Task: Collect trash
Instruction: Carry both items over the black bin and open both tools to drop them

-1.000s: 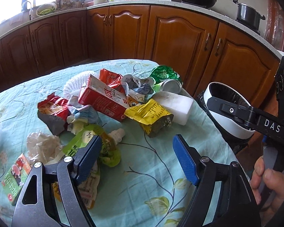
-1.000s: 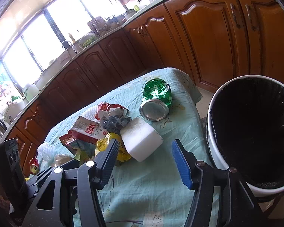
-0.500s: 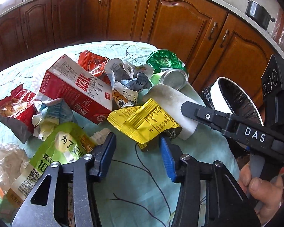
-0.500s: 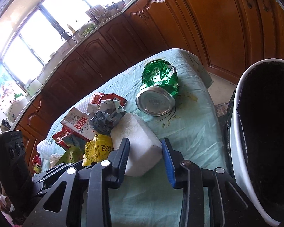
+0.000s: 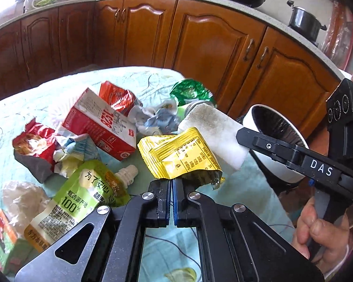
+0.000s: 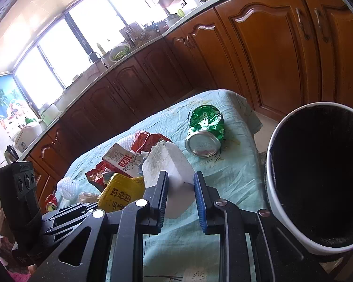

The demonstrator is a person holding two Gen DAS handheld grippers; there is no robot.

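Yellow wrapper (image 5: 180,155) — pinched in left tongs (image 5: 171,183); foam block (image 6: 169,164) between right tongs (image 6: 180,183).

Bare pale-green floral cloth on the desk (image 6: 233,178) lies open between the white foam block (image 6: 169,164) and the white plastic bin with black liner (image 6: 277,202), whose mouth is unobstructed. The crushed green metal can (image 6: 204,131) sits further back. Left of the block, a red milk carton (image 5: 101,127), yellow foil wrapper (image 5: 178,152) and green spouted pouch (image 5: 82,195) crowd the desk.
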